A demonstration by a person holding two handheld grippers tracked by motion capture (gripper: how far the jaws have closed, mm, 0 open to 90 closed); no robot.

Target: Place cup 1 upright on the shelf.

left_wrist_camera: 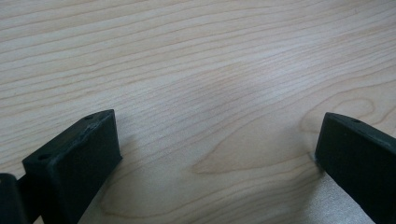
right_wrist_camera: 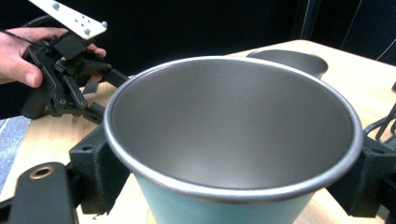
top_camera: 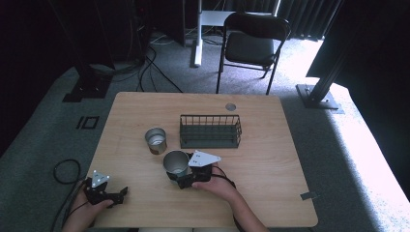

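The right gripper (top_camera: 180, 175) pinched a cup (top_camera: 176, 163) near the middle of the table (top_camera: 270, 159), toward the near edge; in the right gripper view its jaws pressed against the cup's (right_wrist_camera: 233, 140) teal wall from both sides, just below the rolled rim. The cup was metal, bare and dull grey inside, and empty, so it probably weighed little and would not give under the squeeze. Its smooth wall narrowed downward, so a grip low on it might slide; high up under the rim, where the jaws sat, looked the safest hold. Whether it stood on the wood or was lifted clear could not be told.

The left gripper (top_camera: 118, 195) lay at the near left corner, its jaws spread wide with bare wood between them in the left gripper view.

A second cup (top_camera: 156, 140) stood just beyond and left of the held one, and a dark wire basket (top_camera: 210, 130) sat farther off, right of that cup.

The table was pale wood with plain grain, flat and dry. Around it lay grey carpet with cables, a folding chair (top_camera: 251, 46) beyond the far edge, and dark curtains.
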